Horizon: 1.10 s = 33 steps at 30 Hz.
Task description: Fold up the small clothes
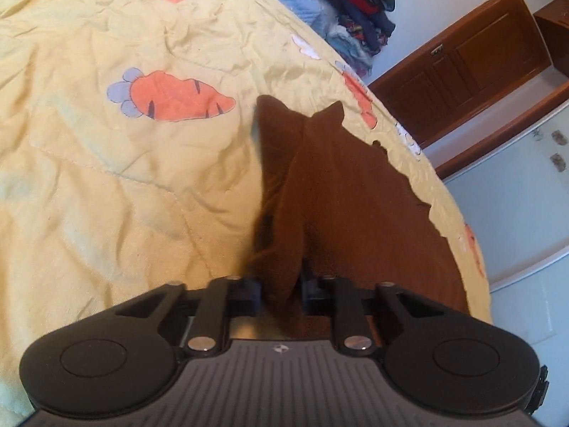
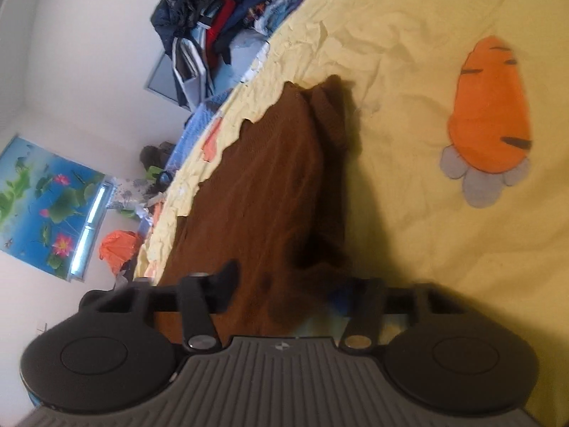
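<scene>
A small brown garment (image 1: 355, 195) lies on the yellow carrot-print bedspread (image 1: 124, 178) near the bed's edge, partly folded over itself. My left gripper (image 1: 281, 291) is shut on a bunched edge of the brown garment. In the right wrist view the same brown garment (image 2: 259, 185) stretches away from my right gripper (image 2: 281, 284), whose fingers stand apart with cloth lying between them; a folded ridge runs along its right side.
A pile of mixed clothes (image 1: 355, 3) sits at the far end of the bed; it also shows in the right wrist view (image 2: 220, 28). A brown wooden cabinet (image 1: 473, 60) stands beyond the bed edge. A lotus poster (image 2: 46, 199) hangs on the wall.
</scene>
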Motion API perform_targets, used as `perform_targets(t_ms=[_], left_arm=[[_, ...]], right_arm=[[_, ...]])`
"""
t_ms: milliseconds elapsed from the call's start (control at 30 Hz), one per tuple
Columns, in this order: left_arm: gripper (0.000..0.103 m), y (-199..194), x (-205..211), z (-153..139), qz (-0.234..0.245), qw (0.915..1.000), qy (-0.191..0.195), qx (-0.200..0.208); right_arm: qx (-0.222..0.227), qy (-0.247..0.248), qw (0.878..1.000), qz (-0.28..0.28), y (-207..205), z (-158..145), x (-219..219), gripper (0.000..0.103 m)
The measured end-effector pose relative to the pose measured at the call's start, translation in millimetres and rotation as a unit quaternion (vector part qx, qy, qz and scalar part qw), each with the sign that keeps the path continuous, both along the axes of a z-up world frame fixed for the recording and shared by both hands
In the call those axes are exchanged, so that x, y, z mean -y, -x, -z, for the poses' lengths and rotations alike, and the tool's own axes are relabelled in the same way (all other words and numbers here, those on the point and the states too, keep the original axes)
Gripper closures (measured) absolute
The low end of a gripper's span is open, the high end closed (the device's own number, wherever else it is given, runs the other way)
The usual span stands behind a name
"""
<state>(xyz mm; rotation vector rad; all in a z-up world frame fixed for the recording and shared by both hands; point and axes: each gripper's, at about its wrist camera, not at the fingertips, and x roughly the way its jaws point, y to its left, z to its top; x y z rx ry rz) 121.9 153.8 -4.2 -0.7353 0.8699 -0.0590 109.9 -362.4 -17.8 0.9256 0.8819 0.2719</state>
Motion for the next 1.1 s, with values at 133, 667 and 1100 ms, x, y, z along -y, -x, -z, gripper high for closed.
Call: perform_targets(t_ms=[133, 667, 1100], left_arm=[[0.094, 7, 4, -20, 0.011, 0.9993, -0.032, 0.016], [0.088, 183, 0, -32, 0.111, 0.9872, -0.115, 0.002], [0.024, 21, 29, -72, 0.099, 0.9696, -0.209, 0.079]], right_arm=[[0.020, 0.009, 1.000, -0.003, 1, -6, -5, 0.088], [0.050, 0.043, 0.995, -0.079, 165, -45, 6, 0.072], [0.099, 0.163, 0.979, -0.067, 13, -82, -13, 0.034]])
